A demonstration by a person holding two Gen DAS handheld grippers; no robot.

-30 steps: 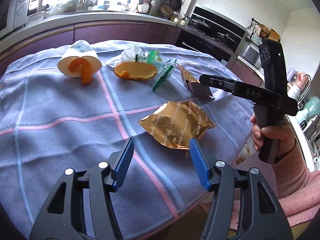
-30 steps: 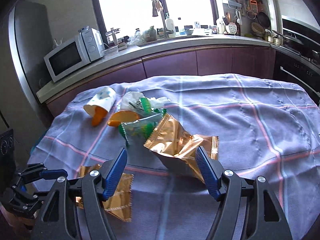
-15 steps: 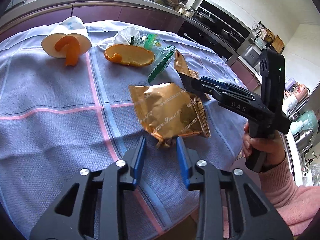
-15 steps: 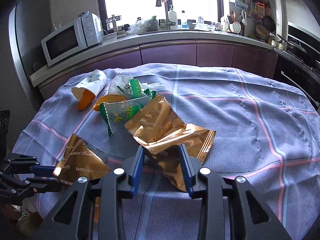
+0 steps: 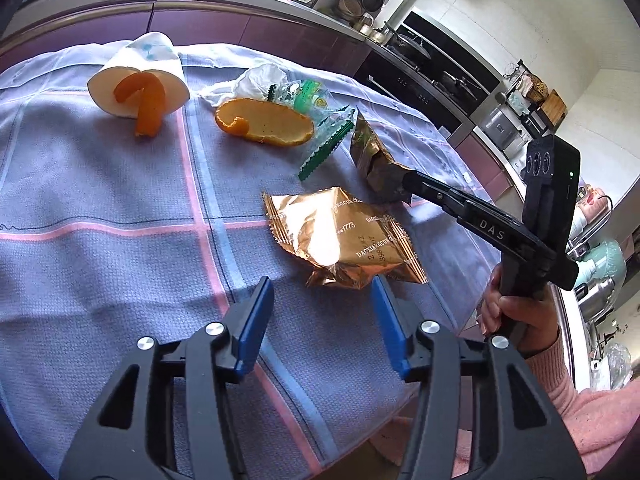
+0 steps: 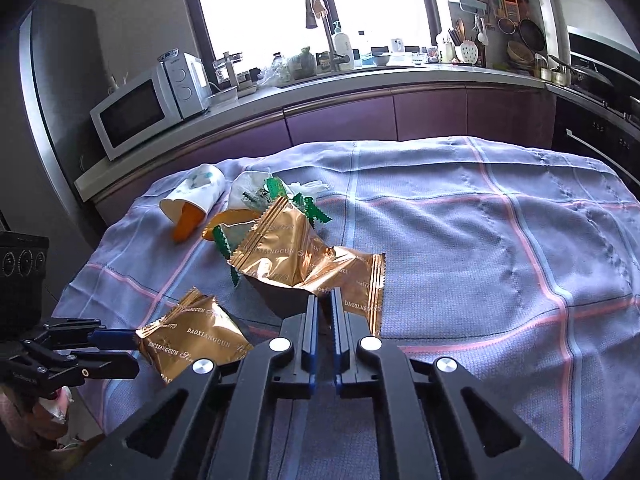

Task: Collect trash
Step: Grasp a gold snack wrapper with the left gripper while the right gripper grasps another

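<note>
Left wrist — 2 gold wrappers (image 5: 344, 236) | left hand-held gripper (image 5: 320, 292) opening, empty | right hand-held gripper (image 6: 324, 300) clamps one.

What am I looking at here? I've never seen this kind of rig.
No robot: a person holds a hand-held gripper in each hand, with a fisheye camera on each looking along its fingers. The left camera shows the left gripper, its jaws opening beside a gold wrapper lying on the checked tablecloth. The right camera shows the right gripper shut on a second gold wrapper. Also on the cloth: a tipped paper cup with orange peel, another orange peel, a green wrapper and crumpled white plastic.
</note>
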